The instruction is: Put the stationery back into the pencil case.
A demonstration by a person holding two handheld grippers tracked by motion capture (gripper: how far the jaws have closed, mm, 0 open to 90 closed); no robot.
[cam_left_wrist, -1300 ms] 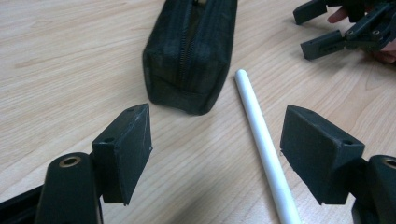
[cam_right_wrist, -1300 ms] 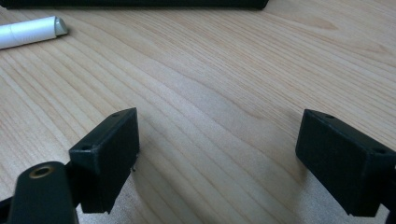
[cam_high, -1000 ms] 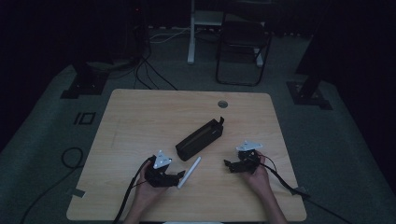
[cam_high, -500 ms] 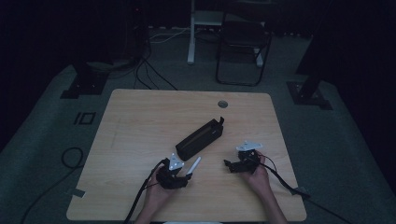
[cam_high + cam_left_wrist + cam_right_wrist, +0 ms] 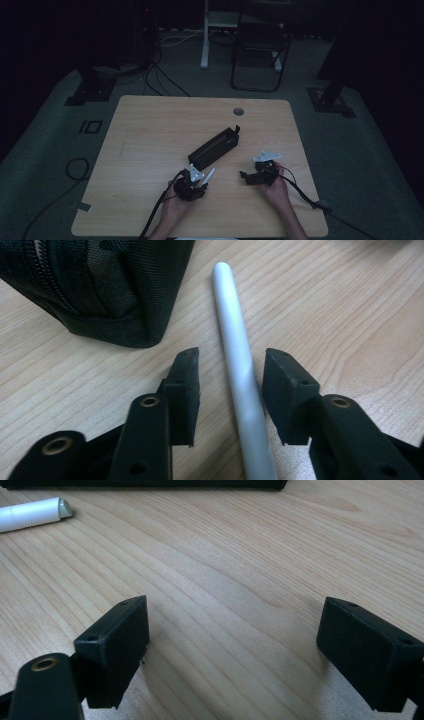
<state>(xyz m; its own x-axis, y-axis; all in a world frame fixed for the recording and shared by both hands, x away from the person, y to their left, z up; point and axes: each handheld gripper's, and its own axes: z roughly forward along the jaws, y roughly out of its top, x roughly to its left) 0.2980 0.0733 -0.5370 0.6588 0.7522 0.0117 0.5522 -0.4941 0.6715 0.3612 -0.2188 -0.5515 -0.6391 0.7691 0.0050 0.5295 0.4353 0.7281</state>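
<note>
1. We hold the left claw (image 5: 230, 390) low over the wooden bench (image 5: 150, 135), its two black jaws parted on either side of a silver-white pen (image 5: 239, 370).
2. In the left gripper view the pen lies flat on the bench and runs straight out between the jaws, its rounded tip pointing ahead of the claw. A gap shows between the pen and the left jaw; the right jaw stands close to it, and we cannot tell whether it touches.
3. Ahead and to the left of that claw sits a black fabric pencil case (image 5: 100, 285) with a zip along its side. Its near corner lies just beside the pen's far end, not touching it.
4. In the high view the left claw (image 5: 200, 184) sits near the front edge of the bench, the pen (image 5: 209, 175) slanting out from it toward the near end of the pencil case (image 5: 214, 147).
5. We keep the right claw (image 5: 246, 176) well apart from the left one, to the right of the pencil case, pointing toward the pen.
6. In the right gripper view the right claw (image 5: 232, 630) gapes wide with nothing but bare bench between its jaws. The pen's tip (image 5: 35, 512) shows far ahead to its left.
</note>
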